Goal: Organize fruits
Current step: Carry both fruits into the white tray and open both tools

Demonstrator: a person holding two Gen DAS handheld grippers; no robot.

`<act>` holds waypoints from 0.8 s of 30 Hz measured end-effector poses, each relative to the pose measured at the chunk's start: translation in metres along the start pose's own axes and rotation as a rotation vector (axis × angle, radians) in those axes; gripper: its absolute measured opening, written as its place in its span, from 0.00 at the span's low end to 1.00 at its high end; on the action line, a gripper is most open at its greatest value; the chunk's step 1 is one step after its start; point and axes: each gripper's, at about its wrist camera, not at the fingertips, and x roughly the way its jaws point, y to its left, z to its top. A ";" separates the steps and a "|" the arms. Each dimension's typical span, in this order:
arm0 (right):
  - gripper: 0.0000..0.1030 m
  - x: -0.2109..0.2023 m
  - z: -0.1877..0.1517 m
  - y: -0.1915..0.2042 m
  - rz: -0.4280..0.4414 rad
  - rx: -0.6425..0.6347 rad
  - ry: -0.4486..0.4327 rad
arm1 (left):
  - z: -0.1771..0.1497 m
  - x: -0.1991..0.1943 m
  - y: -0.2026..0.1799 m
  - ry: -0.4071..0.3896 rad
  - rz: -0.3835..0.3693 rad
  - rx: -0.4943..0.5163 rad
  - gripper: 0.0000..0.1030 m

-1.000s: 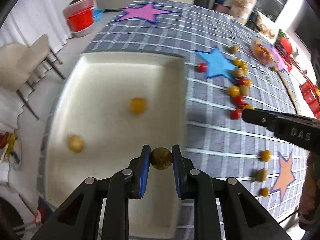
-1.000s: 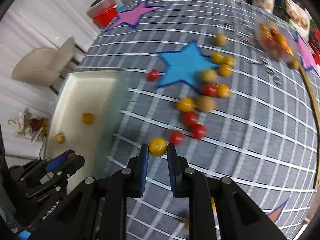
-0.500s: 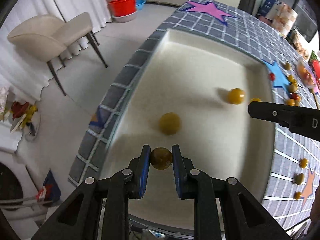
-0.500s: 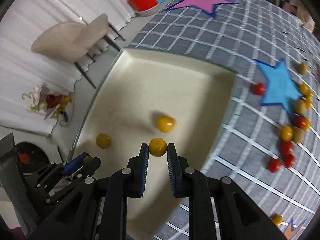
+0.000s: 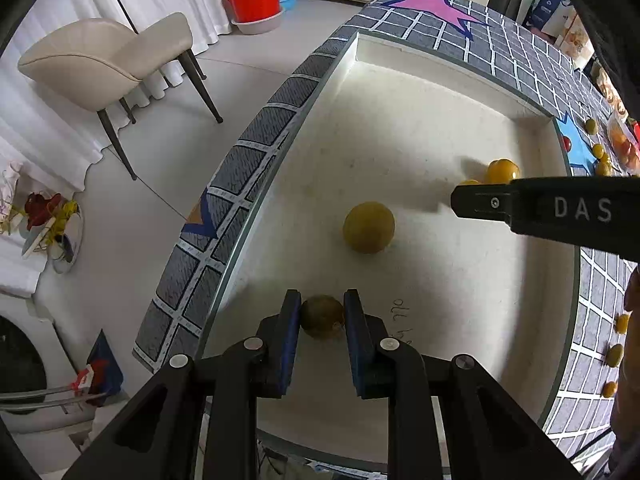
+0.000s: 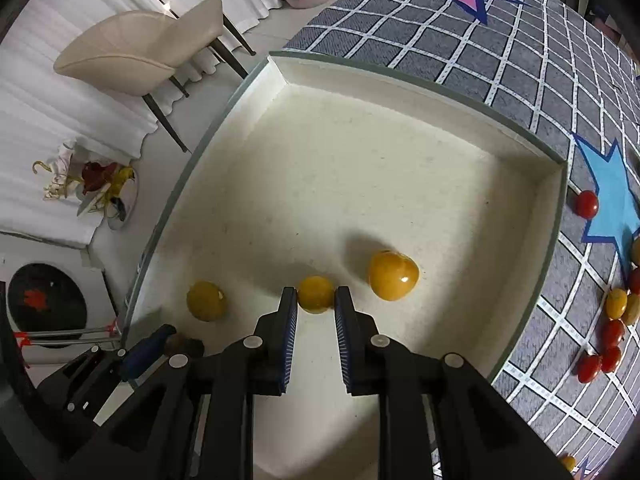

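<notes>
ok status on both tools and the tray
Left tool shut on a dull yellow-green fruit; right tool shut on a yellow fruit. Both above white tray. Nothing blocking.

A white tray [image 6: 554, 216] has a matt, faintly speckled floor, and the yellow fruit [image 6: 393, 275] in it is smooth and glossy. The grey checked tablecloth [image 6: 472, 46] looks like rough woven cloth. Matt black plastic gripper arms carry ribbed blue pads [image 6: 289, 336] and shiny metal pins.

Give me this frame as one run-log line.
left gripper: shut on olive-yellow fruit | right gripper: shut on yellow fruit | both over white tray | loose in tray: two yellow fruits | released: none
</notes>
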 end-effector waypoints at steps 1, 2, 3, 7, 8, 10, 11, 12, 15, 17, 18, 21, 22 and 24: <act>0.21 -0.001 -0.001 -0.001 0.000 0.001 -0.004 | 0.000 0.000 -0.001 -0.002 0.001 0.002 0.23; 0.21 0.000 0.000 0.000 -0.003 -0.001 -0.005 | 0.001 0.000 -0.001 -0.002 0.002 0.005 0.23; 0.21 0.000 0.000 0.001 -0.005 -0.001 -0.006 | 0.001 0.000 -0.001 -0.004 0.006 0.013 0.23; 0.21 0.001 0.000 0.005 -0.007 0.000 -0.006 | 0.001 -0.001 -0.006 -0.007 0.025 0.035 0.24; 0.22 0.001 0.001 0.005 -0.002 0.003 -0.003 | 0.001 -0.001 -0.007 -0.008 0.030 0.040 0.31; 0.26 0.001 0.003 0.003 0.009 0.011 0.001 | 0.001 -0.003 -0.008 -0.017 0.047 0.046 0.70; 0.32 0.002 0.003 0.002 0.017 0.012 0.003 | 0.000 -0.005 -0.009 -0.033 0.052 0.044 0.75; 0.36 0.000 0.003 0.001 0.018 0.014 0.001 | 0.000 -0.009 -0.010 -0.044 0.046 0.046 0.75; 0.52 -0.005 0.004 -0.001 0.036 0.024 -0.012 | -0.001 -0.008 -0.014 -0.025 0.046 0.068 0.75; 0.66 -0.009 0.004 -0.004 0.062 0.040 -0.022 | -0.001 -0.009 -0.016 -0.018 0.036 0.074 0.75; 0.71 -0.011 0.005 -0.006 0.078 0.049 -0.029 | -0.001 -0.010 -0.017 -0.018 0.036 0.077 0.75; 0.81 -0.026 0.006 -0.013 0.139 0.088 -0.072 | 0.000 -0.012 -0.020 -0.018 0.039 0.094 0.75; 0.81 -0.031 0.006 -0.016 0.152 0.099 -0.084 | 0.000 -0.014 -0.023 -0.019 0.040 0.101 0.75; 0.81 -0.044 0.005 -0.023 0.169 0.126 -0.117 | 0.001 -0.017 -0.030 -0.019 0.039 0.117 0.75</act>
